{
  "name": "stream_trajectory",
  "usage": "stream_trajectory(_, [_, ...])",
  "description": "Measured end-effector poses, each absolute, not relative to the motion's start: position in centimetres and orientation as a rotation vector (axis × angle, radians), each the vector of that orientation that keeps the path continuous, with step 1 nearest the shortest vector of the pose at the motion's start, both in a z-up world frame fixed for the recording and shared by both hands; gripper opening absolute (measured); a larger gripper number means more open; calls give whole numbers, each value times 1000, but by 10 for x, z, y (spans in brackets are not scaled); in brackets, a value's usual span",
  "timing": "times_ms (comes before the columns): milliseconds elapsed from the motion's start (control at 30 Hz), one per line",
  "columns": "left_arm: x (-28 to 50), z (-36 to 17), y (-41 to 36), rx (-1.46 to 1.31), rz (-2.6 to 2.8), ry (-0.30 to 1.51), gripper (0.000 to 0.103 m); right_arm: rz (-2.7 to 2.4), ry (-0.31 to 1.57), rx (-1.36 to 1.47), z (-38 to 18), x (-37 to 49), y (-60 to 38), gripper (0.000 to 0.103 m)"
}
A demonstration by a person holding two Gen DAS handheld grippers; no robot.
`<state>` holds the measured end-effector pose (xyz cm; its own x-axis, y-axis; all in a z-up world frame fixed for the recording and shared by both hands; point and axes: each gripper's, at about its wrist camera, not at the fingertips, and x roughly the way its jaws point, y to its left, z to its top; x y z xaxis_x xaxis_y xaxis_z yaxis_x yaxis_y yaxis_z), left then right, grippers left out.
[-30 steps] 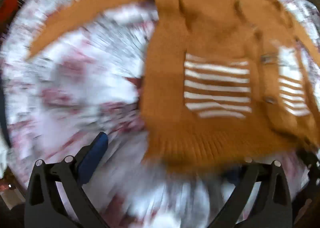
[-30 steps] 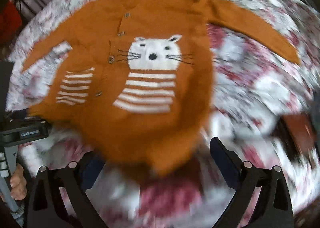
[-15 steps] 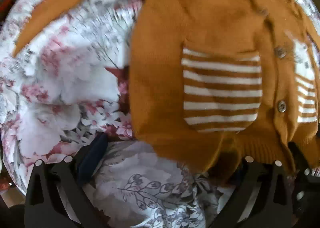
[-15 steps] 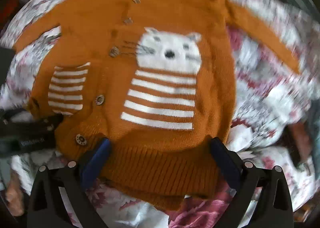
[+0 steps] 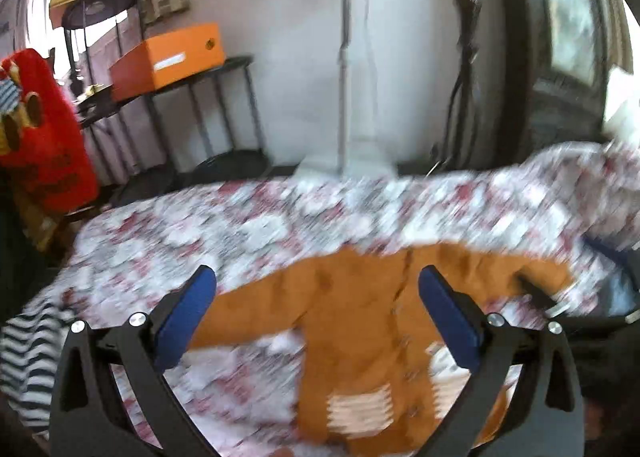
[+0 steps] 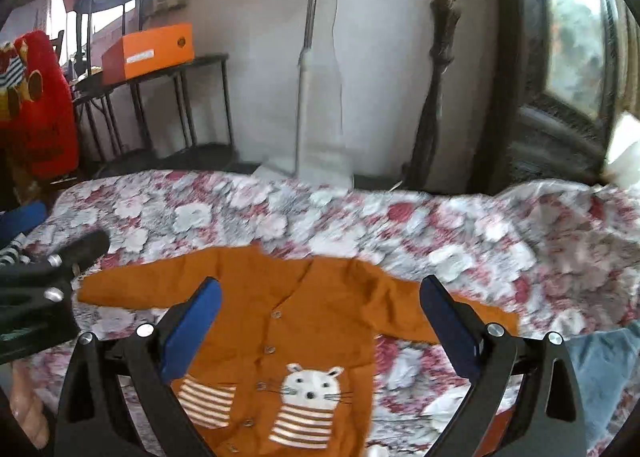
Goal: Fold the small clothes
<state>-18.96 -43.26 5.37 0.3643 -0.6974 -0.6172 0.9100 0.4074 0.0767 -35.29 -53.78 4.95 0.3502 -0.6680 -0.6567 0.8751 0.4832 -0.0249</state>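
An orange knit cardigan (image 6: pixel 304 321) with a white cat face, white stripes and buttons lies flat, sleeves spread, on the floral bedspread (image 6: pixel 400 225). It also shows in the left wrist view (image 5: pixel 360 313), blurred. My right gripper (image 6: pixel 318 317) is open and empty, held above the cardigan's chest. My left gripper (image 5: pixel 316 309) is open and empty, held above the cardigan's left half. Neither touches the cloth. The left gripper's body shows at the right view's left edge (image 6: pixel 36 289).
A striped garment (image 5: pixel 28 361) lies at the bed's left edge and a blue-grey cloth (image 6: pixel 600 361) at the right. Behind the bed stand a black shelf with an orange box (image 6: pixel 148 51), a red bag (image 6: pixel 36 97), a white upright appliance (image 6: pixel 316 97) and a dark wooden frame (image 6: pixel 560 97).
Both grippers have lifted and tilted up from close over the cardigan's hem; the views now show the whole bed and the wall. The cardigan lies flat, let go.
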Motion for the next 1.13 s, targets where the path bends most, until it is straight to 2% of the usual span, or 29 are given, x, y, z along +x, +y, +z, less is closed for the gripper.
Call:
stream_trajectory(100, [-182, 13, -464, 521, -1093, 718, 99, -1125, 689, 419, 24, -358, -547, 100])
stream_trajectory(200, [-159, -53, -489, 580, -1033, 1010, 98, -1147, 828, 455, -2, -351, -558, 100])
stream_trajectory(267, [-154, -66, -497, 593, -1017, 1071, 98, -1130, 822, 482, -12, -350, -560, 100])
stream_trajectory(567, [-147, -76, -500, 613, -978, 1042, 98, -1061, 854, 706, -43, -353, -577, 100])
stream_trajectory(800, [-156, -64, -492, 625, -962, 931, 98, -1071, 855, 691, -43, -352, -578, 100])
stream_trajectory(1133, [-167, -42, -479, 635, -978, 918, 98, -1057, 826, 660, -25, -353, -565, 100])
